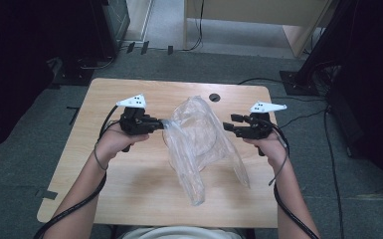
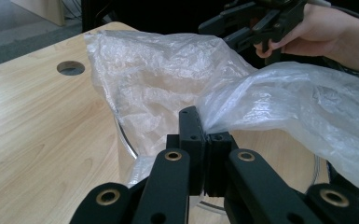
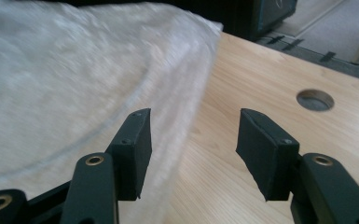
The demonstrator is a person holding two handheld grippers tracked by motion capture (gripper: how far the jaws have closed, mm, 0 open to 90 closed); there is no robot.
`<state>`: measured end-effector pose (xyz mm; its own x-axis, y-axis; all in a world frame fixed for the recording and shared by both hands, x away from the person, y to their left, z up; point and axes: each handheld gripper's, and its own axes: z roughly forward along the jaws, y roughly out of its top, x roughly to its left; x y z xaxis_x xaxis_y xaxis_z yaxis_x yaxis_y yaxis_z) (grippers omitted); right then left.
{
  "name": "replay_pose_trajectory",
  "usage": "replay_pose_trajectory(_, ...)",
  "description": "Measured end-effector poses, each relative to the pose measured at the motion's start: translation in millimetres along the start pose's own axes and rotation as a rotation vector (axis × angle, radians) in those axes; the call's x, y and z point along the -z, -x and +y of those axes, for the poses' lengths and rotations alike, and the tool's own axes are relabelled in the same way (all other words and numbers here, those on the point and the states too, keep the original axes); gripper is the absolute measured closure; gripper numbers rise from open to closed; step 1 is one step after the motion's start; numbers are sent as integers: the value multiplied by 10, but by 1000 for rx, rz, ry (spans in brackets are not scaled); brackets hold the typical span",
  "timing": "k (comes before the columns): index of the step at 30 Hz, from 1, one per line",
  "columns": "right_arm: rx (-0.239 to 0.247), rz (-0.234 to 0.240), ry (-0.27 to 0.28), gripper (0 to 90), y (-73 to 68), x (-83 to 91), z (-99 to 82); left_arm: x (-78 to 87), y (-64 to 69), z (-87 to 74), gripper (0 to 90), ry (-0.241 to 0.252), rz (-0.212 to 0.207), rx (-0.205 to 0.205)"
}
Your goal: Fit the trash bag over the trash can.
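Two grippers on one plastic bag (image 1: 199, 139), mid-table.

L gripper (image 1: 162, 124): we see jaws clamped tight on a pinched fold of the bag's left edge; in the left gripper view the film fans out up and to the right from the closed pads (image 2: 192, 140). R gripper (image 1: 229, 127): jaws apart, nothing between them, tips just beside the bag's right side; can't tell if touching. In the right gripper view its pads (image 3: 137, 149) straddle bare wood right at the film's edge. Bag is clear, crumpled, sits on the wooden table (image 1: 129, 194) between both hands, tail trailing toward the near edge. We make out a curved transparent rim (image 2: 123, 140) inside/under the film; can't tell what it belongs to. Cable hole (image 1: 214, 97) in the tabletop just beyond the bag.
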<state>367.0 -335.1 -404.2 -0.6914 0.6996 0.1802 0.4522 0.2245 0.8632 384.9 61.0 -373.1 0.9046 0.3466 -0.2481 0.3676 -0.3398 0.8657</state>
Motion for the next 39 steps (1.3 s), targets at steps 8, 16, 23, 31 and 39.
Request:
replay_pose_trajectory(8,16,-7,-49,463,115,-81,-182,9,-9,0,889,0,7,3)
replay_pose_trajectory(16,40,58,-158,468,165,-208,-394,6,-22,-4,889,0,10,12)
replay_pose_trajectory(23,60,100,-103,468,98,-160,-301,-5,-31,-15,889,0,15,25)
replay_pose_trajectory(31,101,116,-38,468,-10,-62,-141,-9,-38,-15,888,7,21,36)
replay_pose_trajectory(39,155,128,0,466,-155,-14,3,-20,-31,-10,888,12,18,39)
